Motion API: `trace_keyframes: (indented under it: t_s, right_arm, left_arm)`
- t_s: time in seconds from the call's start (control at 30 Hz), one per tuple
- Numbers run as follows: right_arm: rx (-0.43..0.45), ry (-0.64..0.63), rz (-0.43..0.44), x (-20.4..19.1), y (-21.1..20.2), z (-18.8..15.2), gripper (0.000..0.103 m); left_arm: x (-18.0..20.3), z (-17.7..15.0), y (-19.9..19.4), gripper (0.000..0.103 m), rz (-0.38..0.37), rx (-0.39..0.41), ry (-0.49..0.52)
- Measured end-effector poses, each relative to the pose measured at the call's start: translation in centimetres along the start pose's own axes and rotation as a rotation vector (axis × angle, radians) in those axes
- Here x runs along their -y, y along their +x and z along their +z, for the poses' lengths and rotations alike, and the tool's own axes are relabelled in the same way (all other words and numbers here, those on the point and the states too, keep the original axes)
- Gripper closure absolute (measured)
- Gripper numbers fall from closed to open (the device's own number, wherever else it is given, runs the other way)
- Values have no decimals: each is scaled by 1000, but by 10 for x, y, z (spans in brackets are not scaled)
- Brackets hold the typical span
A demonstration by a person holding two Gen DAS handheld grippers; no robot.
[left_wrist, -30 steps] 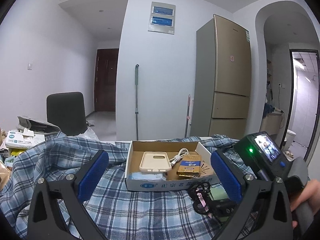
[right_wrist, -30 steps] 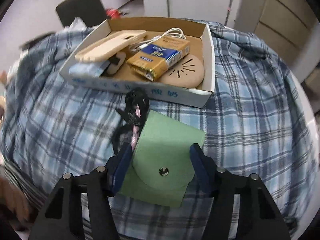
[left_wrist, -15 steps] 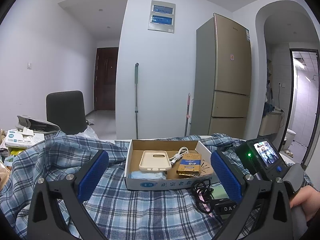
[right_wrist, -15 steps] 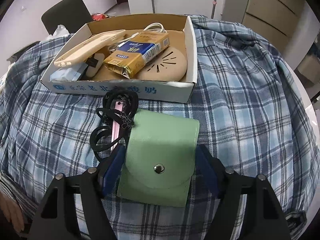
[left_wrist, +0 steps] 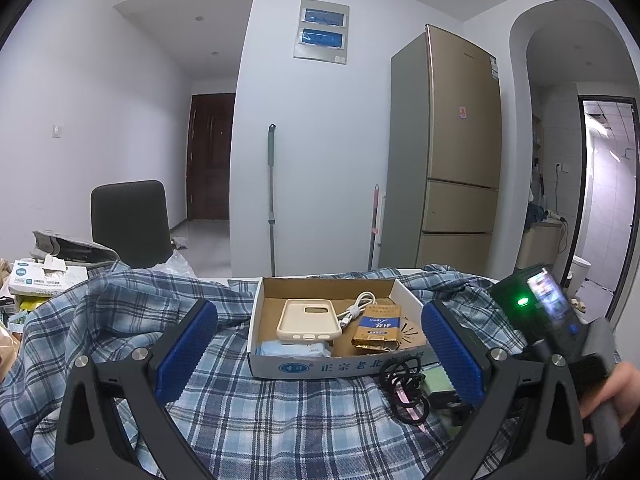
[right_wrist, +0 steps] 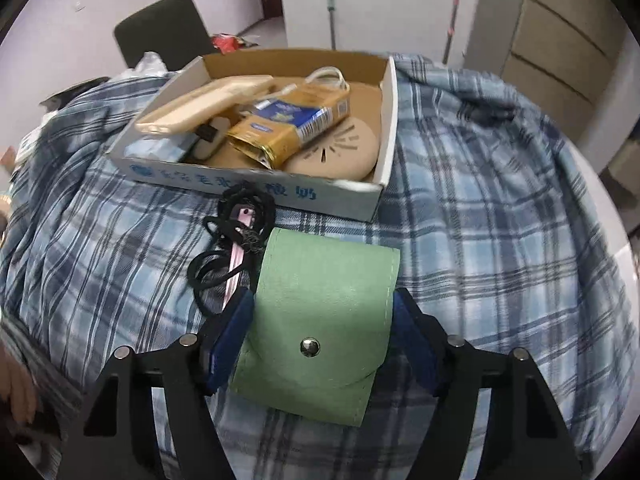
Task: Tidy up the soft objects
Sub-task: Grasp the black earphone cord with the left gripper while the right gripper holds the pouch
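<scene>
Your right gripper (right_wrist: pixel 322 336) has just been closing; its fingers clamp the pouch (right_wrist: pixel 320 320) before the box (right_wrist: pixel 256 190). Left fingers apart, idle.

L cam level, R steep, share box (left_wrist: pixel 320 366)

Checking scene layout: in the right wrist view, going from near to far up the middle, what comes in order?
Right claw, green pouch, black cord bundle, cardboard box, dark chair.

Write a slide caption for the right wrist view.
Right gripper straddles a green snap pouch on plaid cloth, near a cardboard box of small items.
</scene>
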State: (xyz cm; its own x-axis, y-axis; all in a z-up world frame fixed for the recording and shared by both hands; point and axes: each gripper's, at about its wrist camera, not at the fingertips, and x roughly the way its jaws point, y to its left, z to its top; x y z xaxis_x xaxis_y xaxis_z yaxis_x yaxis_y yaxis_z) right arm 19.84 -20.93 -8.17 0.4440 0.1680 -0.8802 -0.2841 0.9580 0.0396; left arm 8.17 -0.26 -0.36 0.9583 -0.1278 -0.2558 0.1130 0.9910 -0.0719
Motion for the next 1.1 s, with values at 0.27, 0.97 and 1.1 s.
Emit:
trace_keyframes:
  t_s: [0.27,0.97,1.1]
  right_arm:
    - [234,-25,-42,27,-45,-17,33]
    - [351,115,43,54,-52,-30,33]
    - [352,126,47,56,-53,-32,33]
  left_arm:
    - [2,-2,6,0,-1,-29,12]
    - [87,-38,119,10,-242,-569,351]
    - [92,-41,140,18,-255,-625,315]
